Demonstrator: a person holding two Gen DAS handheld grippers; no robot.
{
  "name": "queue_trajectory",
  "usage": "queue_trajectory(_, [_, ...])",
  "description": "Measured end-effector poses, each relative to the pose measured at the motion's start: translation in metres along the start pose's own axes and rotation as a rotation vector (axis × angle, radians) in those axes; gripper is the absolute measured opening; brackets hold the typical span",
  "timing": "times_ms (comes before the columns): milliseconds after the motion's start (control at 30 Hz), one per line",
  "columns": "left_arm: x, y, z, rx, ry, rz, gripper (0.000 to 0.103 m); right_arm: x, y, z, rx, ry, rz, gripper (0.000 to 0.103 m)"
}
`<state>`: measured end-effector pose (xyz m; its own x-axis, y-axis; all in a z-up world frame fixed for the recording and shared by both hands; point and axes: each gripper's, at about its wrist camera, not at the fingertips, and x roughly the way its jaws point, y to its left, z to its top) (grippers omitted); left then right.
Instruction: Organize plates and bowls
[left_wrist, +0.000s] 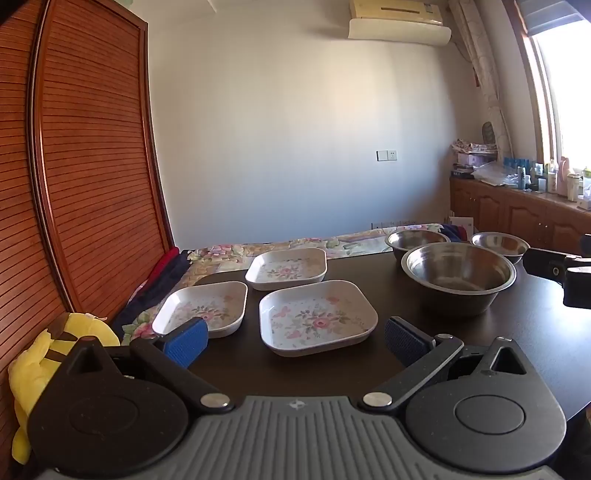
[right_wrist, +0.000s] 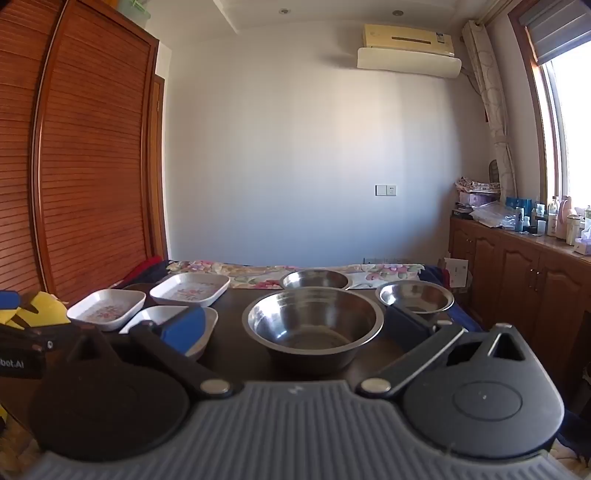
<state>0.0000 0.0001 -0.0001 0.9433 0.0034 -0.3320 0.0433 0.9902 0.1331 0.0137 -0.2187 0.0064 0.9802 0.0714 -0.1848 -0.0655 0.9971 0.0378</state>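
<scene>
Three square white plates with a pink flower print lie apart on the dark table (left_wrist: 517, 332): a near one (left_wrist: 317, 317), a left one (left_wrist: 203, 308) and a far one (left_wrist: 288, 267). To their right stand three steel bowls, a large one (left_wrist: 458, 269) in front of two smaller ones (left_wrist: 417, 240) (left_wrist: 498, 243). My left gripper (left_wrist: 295, 339) is open and empty, just short of the near plate. My right gripper (right_wrist: 295, 326) is open and empty, facing the large bowl (right_wrist: 314, 321). Its left finger hides part of the near plate (right_wrist: 166, 317).
A yellow plush toy (left_wrist: 44, 354) lies off the table's left edge beside a slatted wooden wardrobe (left_wrist: 92, 166). A bed with a floral cover (left_wrist: 295, 245) lies beyond the table. A wooden cabinet (left_wrist: 517, 210) with bottles runs under the window at right.
</scene>
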Motion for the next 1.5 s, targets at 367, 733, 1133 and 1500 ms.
queue_trajectory(367, [0.002, 0.0021, 0.0005, -0.004, -0.002, 0.002, 0.103, -0.0003, -0.0052, -0.0022, -0.001, 0.013, -0.003, 0.103])
queue_trajectory(733, [-0.004, 0.0024, 0.0021, 0.003, -0.004, 0.002, 0.103, -0.0006, -0.0009, -0.0031, -0.002, 0.014, 0.002, 0.103])
queue_trajectory(1133, [-0.0033, 0.0025, 0.002, 0.007, -0.004, 0.005, 0.103, -0.0008, 0.0013, -0.0031, -0.008, 0.01, -0.001, 0.103])
queue_trajectory(1500, [-0.0024, 0.0033, 0.0026, 0.011, -0.002, 0.008, 0.103, -0.0023, 0.0008, -0.0027, -0.012, 0.01, -0.006, 0.103])
